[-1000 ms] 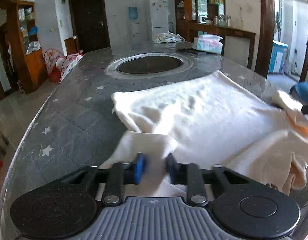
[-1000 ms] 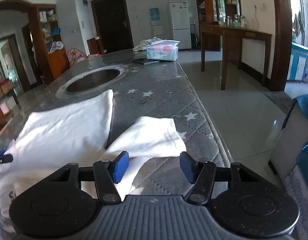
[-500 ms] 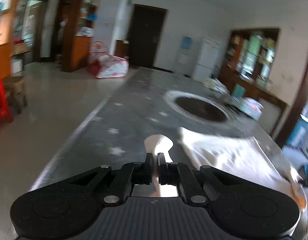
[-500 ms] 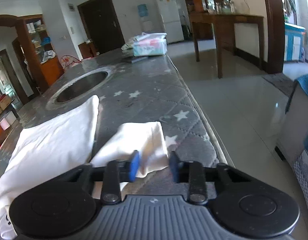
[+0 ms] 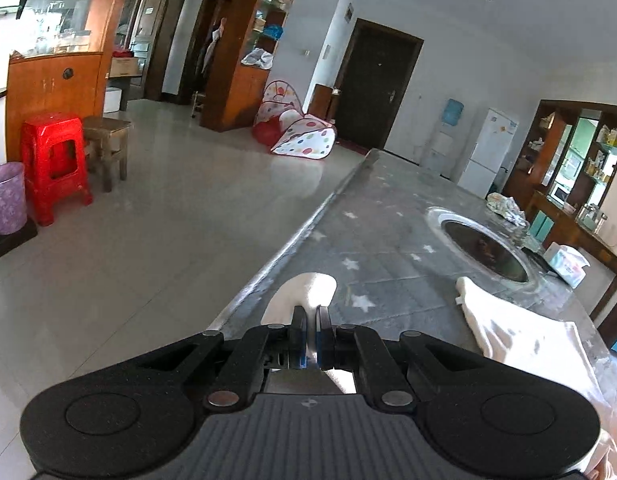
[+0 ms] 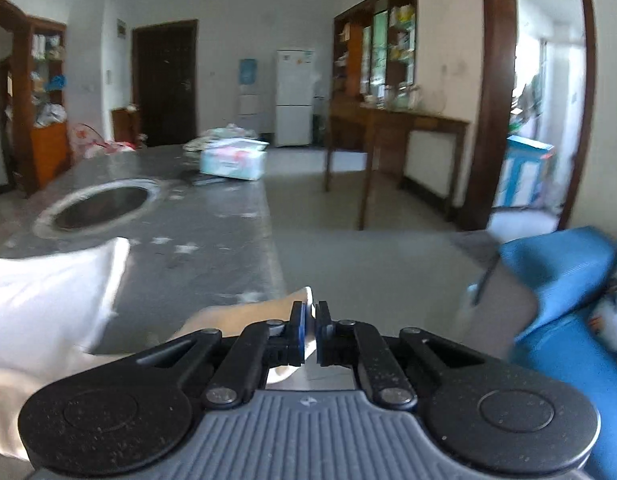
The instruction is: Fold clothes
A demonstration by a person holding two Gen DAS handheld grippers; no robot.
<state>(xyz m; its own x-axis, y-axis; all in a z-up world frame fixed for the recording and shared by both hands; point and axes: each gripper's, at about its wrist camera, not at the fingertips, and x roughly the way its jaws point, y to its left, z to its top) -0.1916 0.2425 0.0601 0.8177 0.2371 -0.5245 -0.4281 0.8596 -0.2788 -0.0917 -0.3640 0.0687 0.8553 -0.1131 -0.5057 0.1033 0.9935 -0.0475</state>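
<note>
A cream shirt lies on the grey star-patterned table (image 5: pixel 388 248). Its body (image 5: pixel 524 340) spreads at the right of the left wrist view and at the left of the right wrist view (image 6: pixel 48 280). My left gripper (image 5: pixel 311 314) is shut on one sleeve end (image 5: pixel 308 288), held close to the table's left edge. My right gripper (image 6: pixel 311 310) has its jaws closing tight on the other sleeve (image 6: pixel 260 312), with cloth pinched between the pads at the table's right edge (image 6: pixel 268 248).
A round dark opening (image 5: pixel 484 250) is set in the table beyond the shirt. A tissue pack (image 6: pixel 232 162) and a cloth pile sit at the far end. A red stool (image 5: pixel 54 168) stands on the floor at left, a blue seat (image 6: pixel 568 280) at right.
The left gripper swung left with its sleeve toward the table's left edge. The right gripper went from open above the other sleeve to shut on it, and drew it toward the right edge.
</note>
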